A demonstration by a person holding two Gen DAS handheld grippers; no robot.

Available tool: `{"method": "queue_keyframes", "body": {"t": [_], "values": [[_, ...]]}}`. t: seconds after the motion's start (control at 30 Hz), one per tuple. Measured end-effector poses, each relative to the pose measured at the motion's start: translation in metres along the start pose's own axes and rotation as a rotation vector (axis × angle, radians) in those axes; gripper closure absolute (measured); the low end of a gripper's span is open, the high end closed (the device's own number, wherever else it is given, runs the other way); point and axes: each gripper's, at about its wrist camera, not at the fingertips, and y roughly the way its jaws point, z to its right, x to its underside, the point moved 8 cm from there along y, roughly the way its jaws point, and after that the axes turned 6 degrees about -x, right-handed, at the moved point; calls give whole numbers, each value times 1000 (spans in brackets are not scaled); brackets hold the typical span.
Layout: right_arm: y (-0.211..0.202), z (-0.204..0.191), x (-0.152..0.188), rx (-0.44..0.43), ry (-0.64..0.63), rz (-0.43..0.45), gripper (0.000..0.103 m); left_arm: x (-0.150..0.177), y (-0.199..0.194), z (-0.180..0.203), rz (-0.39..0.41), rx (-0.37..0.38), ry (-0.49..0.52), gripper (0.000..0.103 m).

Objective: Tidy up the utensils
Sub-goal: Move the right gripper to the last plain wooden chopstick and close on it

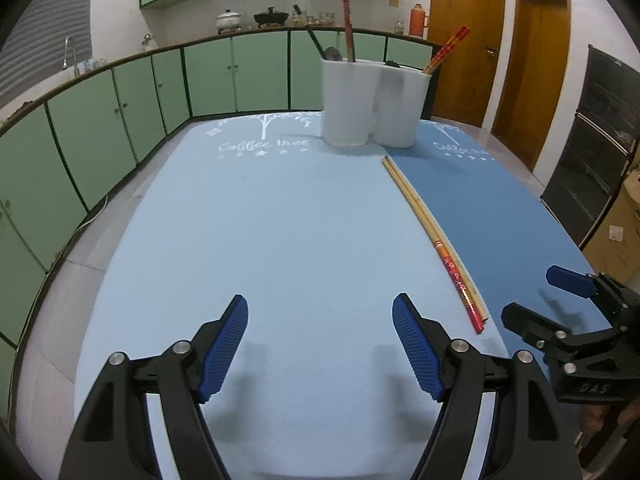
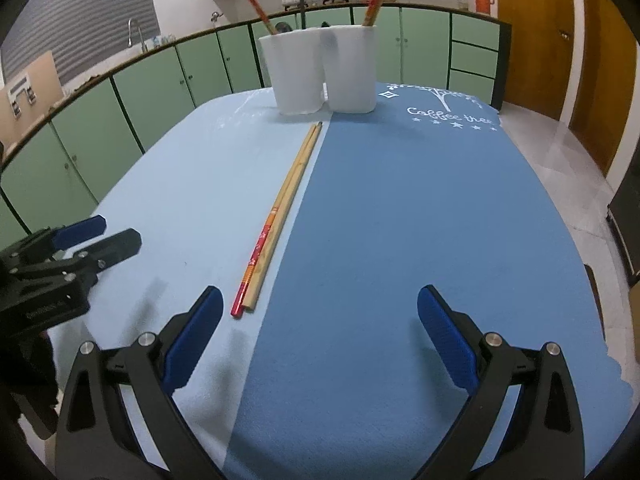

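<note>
A pair of long wooden chopsticks [image 1: 430, 232] with red printed ends lies along the seam between the light blue mat and the dark blue mat, also in the right wrist view [image 2: 280, 212]. A white two-compartment utensil holder [image 1: 374, 102] stands at the table's far end, with red-ended chopsticks and dark utensils sticking out; it shows too in the right wrist view [image 2: 324, 70]. My left gripper [image 1: 320, 344] is open and empty over the light blue mat, left of the chopsticks. My right gripper [image 2: 320, 332] is open and empty over the dark blue mat, just right of their near ends.
The light blue mat [image 1: 248, 232] and dark blue mat [image 2: 420, 220] cover the table. Green kitchen cabinets [image 1: 100, 120] run along the left and back. Wooden doors [image 1: 536, 60] and a dark cabinet [image 1: 600, 140] stand to the right.
</note>
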Motion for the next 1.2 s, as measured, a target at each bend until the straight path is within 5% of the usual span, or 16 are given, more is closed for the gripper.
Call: {"method": "queue_keyframes", "body": {"t": [0.9,1.1,1.2], "values": [[20,5,-1,61,-38,-44,8,-3,0,11,-2,24,7,30],[10,23,-4,192,-45,-25,8,-3,-1,8,-1,21,5,30],[2,22,-3,130,0,-5,8,-4,0,8,-1,22,1,29]]}}
